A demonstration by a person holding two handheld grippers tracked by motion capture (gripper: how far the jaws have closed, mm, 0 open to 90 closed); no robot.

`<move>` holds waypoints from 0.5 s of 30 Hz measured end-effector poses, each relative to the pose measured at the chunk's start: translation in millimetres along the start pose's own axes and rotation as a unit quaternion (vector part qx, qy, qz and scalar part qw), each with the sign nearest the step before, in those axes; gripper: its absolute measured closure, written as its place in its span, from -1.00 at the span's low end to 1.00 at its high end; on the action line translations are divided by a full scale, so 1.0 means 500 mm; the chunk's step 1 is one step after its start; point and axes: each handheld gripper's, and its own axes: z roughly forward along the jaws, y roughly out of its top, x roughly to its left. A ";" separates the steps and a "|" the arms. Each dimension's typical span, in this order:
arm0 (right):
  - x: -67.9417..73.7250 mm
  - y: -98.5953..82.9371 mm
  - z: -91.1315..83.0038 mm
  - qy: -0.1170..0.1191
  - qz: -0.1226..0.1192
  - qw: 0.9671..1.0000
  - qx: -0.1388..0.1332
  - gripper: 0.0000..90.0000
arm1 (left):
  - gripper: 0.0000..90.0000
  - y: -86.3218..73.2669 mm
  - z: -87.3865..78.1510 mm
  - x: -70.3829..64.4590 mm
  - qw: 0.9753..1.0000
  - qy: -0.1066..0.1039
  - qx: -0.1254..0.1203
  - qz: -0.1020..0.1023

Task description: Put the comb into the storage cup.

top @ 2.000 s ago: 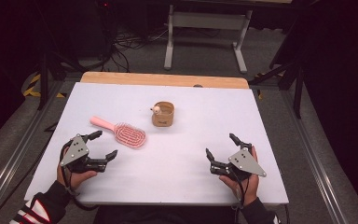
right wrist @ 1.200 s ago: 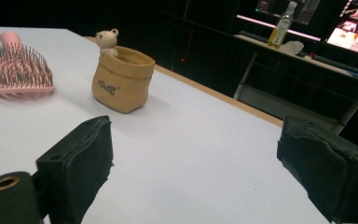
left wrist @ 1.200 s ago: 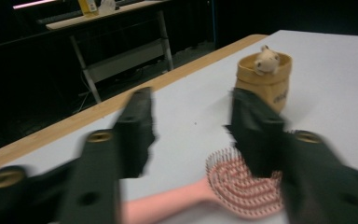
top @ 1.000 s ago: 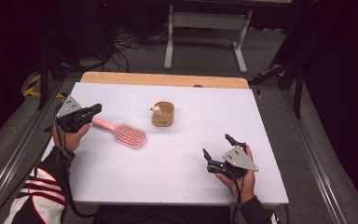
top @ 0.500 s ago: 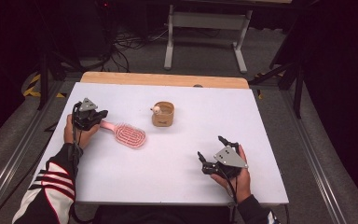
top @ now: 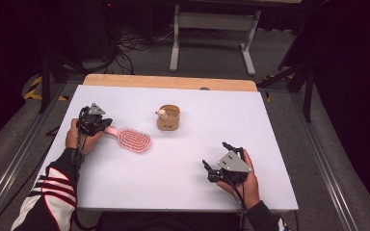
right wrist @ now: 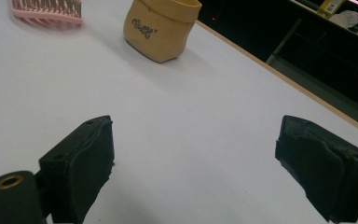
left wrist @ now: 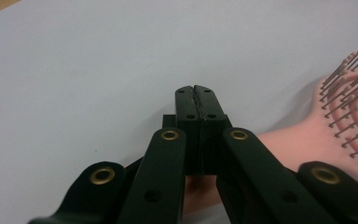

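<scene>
High view: fixed above the near edge, facing forward and down, taking in the whole tabletop (top: 183,159). Left tool view: very close, low over the tabletop. Right tool view: low, oblique. All three share the pink hairbrush (top: 131,139).

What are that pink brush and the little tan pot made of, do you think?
The brush looks like moulded plastic: smooth, slightly glossy pink body with thin stiff pins rising from its pad. The pot seems soft rather than hard, perhaps washable paper or fabric: matte tan, with a rolled rim, a sagging rounded wall and a printed mark. Neither can be told for certain from looks alone.
</scene>
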 end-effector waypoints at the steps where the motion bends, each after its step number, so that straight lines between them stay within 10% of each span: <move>1: 0.000 0.001 -0.001 0.001 -0.001 1.000 -0.001 -0.74 | 1.00 0.001 -0.001 -0.001 1.000 0.002 0.005 0.001; 9: -0.011 -0.001 -0.008 -0.016 0.015 1.000 -0.007 -0.71 | 1.00 -0.009 -0.007 0.009 0.996 0.052 0.066 0.014; 15: -0.016 0.000 -0.009 -0.027 0.023 0.999 -0.013 -0.70 | 1.00 -0.028 -0.021 0.018 0.997 0.031 0.067 0.001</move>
